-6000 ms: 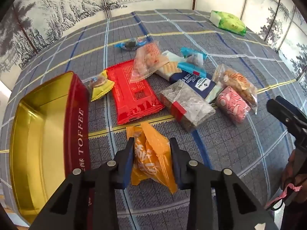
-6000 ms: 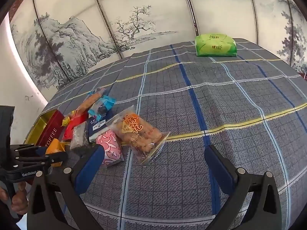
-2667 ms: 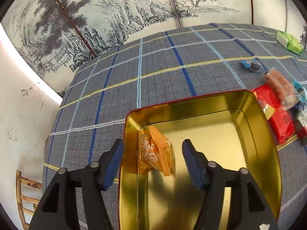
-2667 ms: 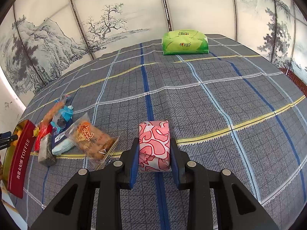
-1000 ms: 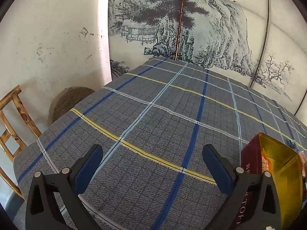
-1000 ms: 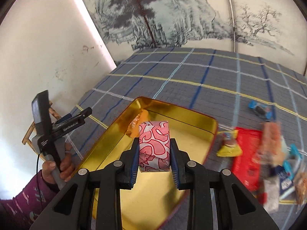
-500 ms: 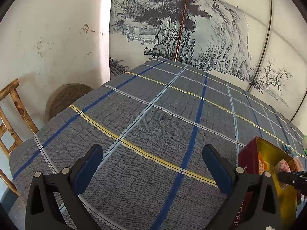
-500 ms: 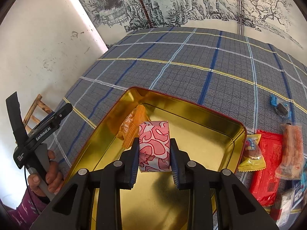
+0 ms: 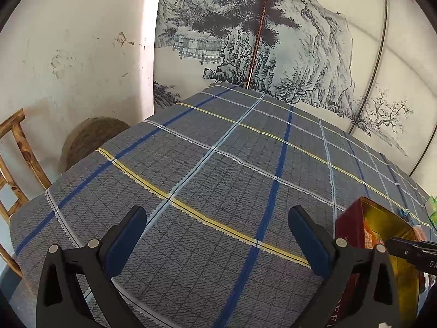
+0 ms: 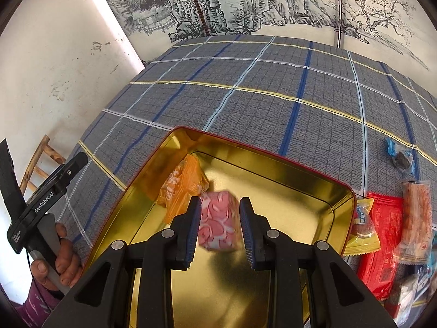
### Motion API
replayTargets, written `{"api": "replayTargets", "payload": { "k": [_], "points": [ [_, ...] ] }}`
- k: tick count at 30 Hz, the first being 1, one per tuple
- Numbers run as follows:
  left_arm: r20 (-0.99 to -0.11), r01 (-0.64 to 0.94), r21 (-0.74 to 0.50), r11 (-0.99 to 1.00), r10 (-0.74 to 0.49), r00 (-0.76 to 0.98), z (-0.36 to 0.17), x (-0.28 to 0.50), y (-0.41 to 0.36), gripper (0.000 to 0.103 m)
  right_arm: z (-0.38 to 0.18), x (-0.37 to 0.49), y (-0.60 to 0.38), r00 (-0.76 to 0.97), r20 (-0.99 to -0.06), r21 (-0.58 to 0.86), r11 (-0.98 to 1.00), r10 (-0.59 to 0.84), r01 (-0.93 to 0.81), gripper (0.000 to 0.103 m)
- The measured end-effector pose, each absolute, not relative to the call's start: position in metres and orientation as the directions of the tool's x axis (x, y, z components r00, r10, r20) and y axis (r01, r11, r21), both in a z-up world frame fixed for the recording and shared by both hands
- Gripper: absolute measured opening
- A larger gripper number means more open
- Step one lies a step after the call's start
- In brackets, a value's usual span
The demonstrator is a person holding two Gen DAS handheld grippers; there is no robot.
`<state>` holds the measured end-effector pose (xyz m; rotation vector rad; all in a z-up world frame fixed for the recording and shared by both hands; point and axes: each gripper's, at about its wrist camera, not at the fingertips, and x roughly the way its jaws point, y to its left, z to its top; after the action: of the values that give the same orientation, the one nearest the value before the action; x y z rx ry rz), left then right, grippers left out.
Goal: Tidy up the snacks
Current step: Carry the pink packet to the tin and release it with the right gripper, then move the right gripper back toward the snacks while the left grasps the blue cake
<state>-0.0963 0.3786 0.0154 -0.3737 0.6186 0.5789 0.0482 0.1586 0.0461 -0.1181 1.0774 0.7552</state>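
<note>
A red toffee tin with a gold inside (image 10: pixel 286 191) lies open on the checked cloth. An orange snack packet (image 10: pixel 183 188) lies in its far left corner. My right gripper (image 10: pixel 218 227) hovers over the tin, its jaws parted a little. The pink-and-white snack (image 10: pixel 218 224) sits blurred between them, tilted and loose of the pads. My left gripper (image 9: pixel 217 235) is wide open and empty above bare cloth left of the tin (image 9: pixel 352 227). It shows at the left of the right wrist view (image 10: pixel 49 191).
Loose snacks lie right of the tin: a yellow packet (image 10: pixel 362 229), a red pack (image 10: pixel 385 246), a clear bag of orange snacks (image 10: pixel 415 218) and a blue-wrapped sweet (image 10: pixel 400 157). A wooden chair (image 9: pixel 13 175) stands past the table's left edge.
My right gripper's jaws have parted and the pink snack has slipped loose, tilting down toward the tin. The left gripper stays open and has hardly moved.
</note>
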Motion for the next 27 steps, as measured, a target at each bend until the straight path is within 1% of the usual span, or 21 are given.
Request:
{"api": "replayTargets", "payload": {
  "k": [12, 17, 22, 27],
  "points": [
    [-0.634, -0.61, -0.161, 0.776, 0.393, 0.666, 0.016, -0.097, 0.378, 0.103, 0.052, 0.041, 0.159, 0.271, -0.812, 0.26, 0.737, 0.517, -0.624, 0.031],
    [-0.636, -0.612, -0.159, 0.775, 0.394, 0.664, 0.015, -0.098, 0.378, 0.103, 0.062, 0.033, 0.146, 0.299, -0.779, 0.273, 0.726, 0.552, -0.631, 0.031],
    [-0.639, -0.616, -0.155, 0.772, 0.397, 0.659, 0.015, -0.098, 0.379, 0.103, 0.076, 0.019, 0.114, 0.375, -0.728, 0.255, 0.735, 0.574, -0.628, 0.031],
    [-0.646, -0.621, -0.148, 0.77, 0.401, 0.65, 0.014, -0.097, 0.379, 0.103, 0.087, 0.009, 0.047, 0.514, -0.672, 0.214, 0.804, 0.533, -0.555, 0.032]
  ]
}}
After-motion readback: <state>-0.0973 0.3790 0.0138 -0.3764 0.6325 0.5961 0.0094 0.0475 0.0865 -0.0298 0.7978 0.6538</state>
